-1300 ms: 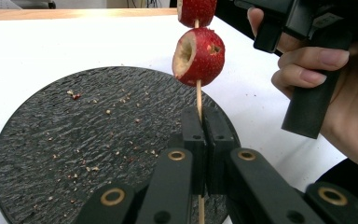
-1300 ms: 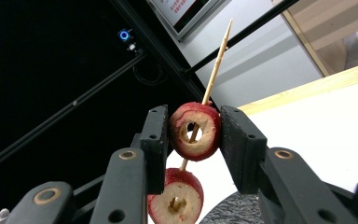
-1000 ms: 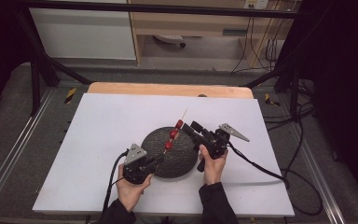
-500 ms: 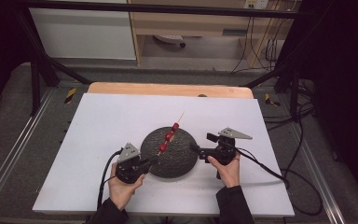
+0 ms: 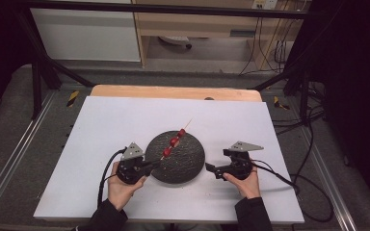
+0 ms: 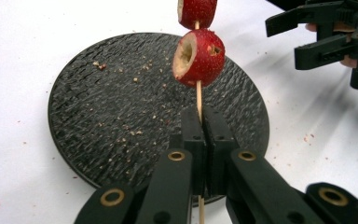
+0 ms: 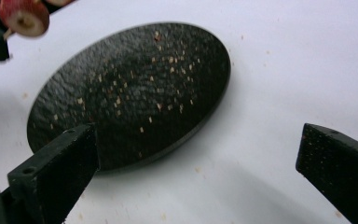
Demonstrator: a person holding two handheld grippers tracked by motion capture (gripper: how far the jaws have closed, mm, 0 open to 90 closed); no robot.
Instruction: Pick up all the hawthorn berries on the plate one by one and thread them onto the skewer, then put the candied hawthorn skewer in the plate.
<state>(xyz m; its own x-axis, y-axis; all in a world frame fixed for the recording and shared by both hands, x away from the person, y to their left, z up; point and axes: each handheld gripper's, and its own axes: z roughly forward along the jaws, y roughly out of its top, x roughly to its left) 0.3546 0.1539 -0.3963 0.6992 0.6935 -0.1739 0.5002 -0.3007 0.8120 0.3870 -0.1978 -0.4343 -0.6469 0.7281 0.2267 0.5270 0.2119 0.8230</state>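
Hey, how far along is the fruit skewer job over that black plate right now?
Done: three red fruits sit threaded on the skewer, with crumbs scattered on the black plate. In hand: the left gripper clamps the stick below the fruit, above the plate. The right gripper has just been opening, with nothing between its jaws, beside the plate. Left: probably setting the skewer down.

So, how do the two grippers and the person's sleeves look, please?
Both the left gripper and the right gripper are black, with brass-coloured rivets, flat rectangular jaws, a grey three-cornered plate on top and a trailing black cable. The sleeves are dark.
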